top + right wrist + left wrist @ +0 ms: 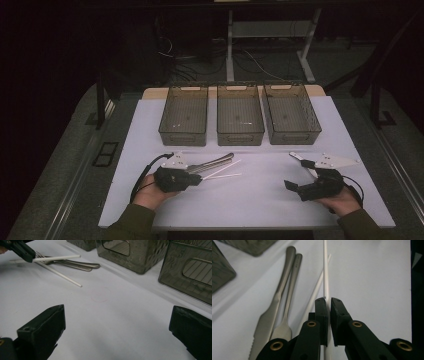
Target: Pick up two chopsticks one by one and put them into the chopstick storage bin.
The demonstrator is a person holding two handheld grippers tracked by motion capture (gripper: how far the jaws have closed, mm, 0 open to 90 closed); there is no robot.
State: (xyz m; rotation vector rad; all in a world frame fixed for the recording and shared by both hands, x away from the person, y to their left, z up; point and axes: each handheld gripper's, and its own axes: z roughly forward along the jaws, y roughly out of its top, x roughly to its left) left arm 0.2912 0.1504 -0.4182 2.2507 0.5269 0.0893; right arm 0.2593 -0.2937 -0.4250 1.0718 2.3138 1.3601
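Observation:
My left gripper (329, 301) is shut on a thin white stick (325, 275) that runs straight out from its jaws. A second white stick (316, 288) lies slanted just left of it on the white mat. Beside that lie a metal knife (275, 300) and a metal fork (291, 287), handles pointing away. In the high view the left gripper (199, 178) sits front left, with the held stick (227, 175) pointing right. My right gripper (295, 171) hovers front right, open, its jaws (117, 332) wide apart with nothing between them.
Three smoky see-through bins stand in a row at the back of the mat: left (184, 115), middle (240, 115), right (292, 114). Two of them show close by in the right gripper view (132, 252) (192, 267). A faint pink circle (100, 294) marks the mat.

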